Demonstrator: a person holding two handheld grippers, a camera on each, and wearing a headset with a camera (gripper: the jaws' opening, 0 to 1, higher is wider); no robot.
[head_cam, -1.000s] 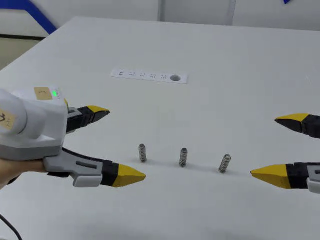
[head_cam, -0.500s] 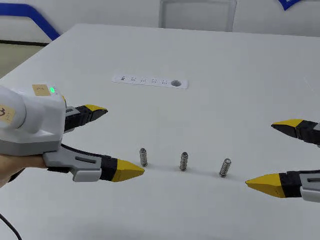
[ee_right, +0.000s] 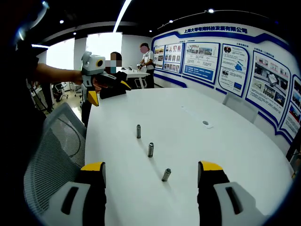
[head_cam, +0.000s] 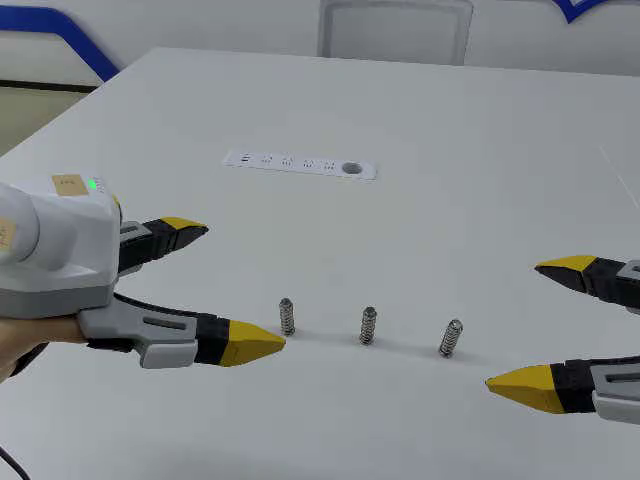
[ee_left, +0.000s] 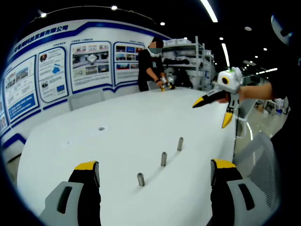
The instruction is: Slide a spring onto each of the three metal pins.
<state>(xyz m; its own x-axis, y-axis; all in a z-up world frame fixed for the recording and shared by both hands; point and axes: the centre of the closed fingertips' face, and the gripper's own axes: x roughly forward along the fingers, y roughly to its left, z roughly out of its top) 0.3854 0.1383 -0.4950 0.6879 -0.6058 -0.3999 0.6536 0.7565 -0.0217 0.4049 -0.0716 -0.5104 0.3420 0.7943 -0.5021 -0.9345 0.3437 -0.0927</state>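
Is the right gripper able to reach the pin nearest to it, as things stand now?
Probably yes. The right gripper has its jaws wide open toward that pin, and only bare table lies between them.

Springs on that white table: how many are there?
3, standing in a row on the table between the left gripper and right gripper: the left spring, the middle spring, and the right spring, which leans.

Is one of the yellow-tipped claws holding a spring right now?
No, the yellow-tipped left gripper and right gripper both gape empty; the three small metal coil springs stand untouched on the white table.
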